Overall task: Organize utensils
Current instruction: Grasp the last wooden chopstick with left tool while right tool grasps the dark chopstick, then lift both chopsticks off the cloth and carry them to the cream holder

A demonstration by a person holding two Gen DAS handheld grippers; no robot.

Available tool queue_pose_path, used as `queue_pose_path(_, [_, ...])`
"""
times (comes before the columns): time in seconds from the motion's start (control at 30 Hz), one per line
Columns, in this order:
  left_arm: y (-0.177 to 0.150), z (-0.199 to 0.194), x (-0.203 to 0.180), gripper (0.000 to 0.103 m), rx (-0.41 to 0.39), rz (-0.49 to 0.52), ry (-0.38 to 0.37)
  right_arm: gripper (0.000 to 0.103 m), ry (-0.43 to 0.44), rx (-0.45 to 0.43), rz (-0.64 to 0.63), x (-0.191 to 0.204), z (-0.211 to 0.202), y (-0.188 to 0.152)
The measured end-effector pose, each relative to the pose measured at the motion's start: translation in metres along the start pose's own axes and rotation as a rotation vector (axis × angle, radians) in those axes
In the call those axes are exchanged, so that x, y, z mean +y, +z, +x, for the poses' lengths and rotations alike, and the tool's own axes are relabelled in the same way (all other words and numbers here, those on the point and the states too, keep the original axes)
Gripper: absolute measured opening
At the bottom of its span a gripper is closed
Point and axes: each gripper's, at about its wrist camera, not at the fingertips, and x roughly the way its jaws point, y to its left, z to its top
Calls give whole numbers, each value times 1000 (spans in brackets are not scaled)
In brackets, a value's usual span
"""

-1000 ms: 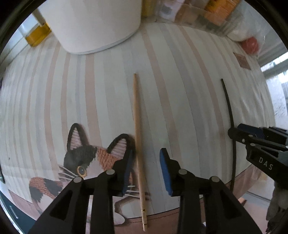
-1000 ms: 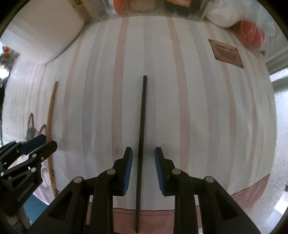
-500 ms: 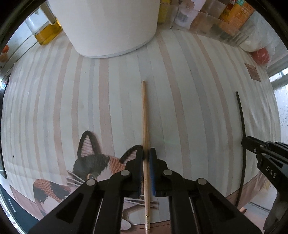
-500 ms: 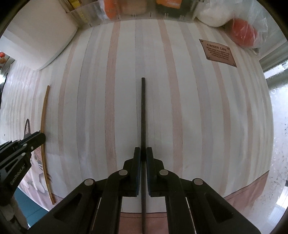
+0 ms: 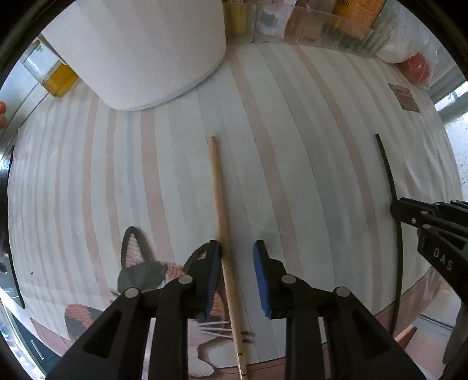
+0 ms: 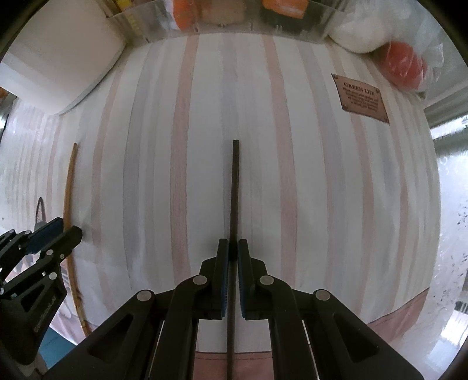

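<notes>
A light wooden chopstick [image 5: 220, 210] lies lengthwise on the striped placemat [image 5: 307, 175]. My left gripper [image 5: 237, 254] is open around it, the chopstick close to the left finger. A black chopstick [image 6: 234, 187] lies on the same placemat. My right gripper [image 6: 233, 248] is shut on the black chopstick near its lower half. The black chopstick also shows at the right of the left wrist view [image 5: 392, 187], and the wooden chopstick at the left of the right wrist view [image 6: 68, 204].
A large white round container [image 5: 140, 49] stands at the back left, a yellow jar [image 5: 55, 79] beside it. A clear organizer with packets [image 6: 234, 14] and a bagged red object [image 6: 405, 65] line the back edge. A cat picture [image 5: 146, 271] marks the mat's near left corner.
My left gripper, shut on the wooden chopstick half a second ago, has opened. My right gripper closed on the black chopstick and stays shut.
</notes>
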Motion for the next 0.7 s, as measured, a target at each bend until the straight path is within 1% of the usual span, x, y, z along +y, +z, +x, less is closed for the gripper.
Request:
queue_pose_path(0.07, [1,-3,-3,4,-5,1,-4,6,-8,-7,-8,5,0,3])
queue_pose_path(0.27, [-1,-4,-6,4,-13,-17,-7,5,15,-40,5,8,-3,-2])
queue_pose_path(0.37, [7,-16,4,4,-26,-34,-15,5,71,-47,37,-5,-9,-6])
queue_pose_path(0.53, [12,-41,13,4,-60,-67,-60,5,160,-87,80,-14,-26,-9])
queue_pose_path(0.7, [15,-72,22,4,-114,-83,-95,5,214,-131,96,-15,-51,-12])
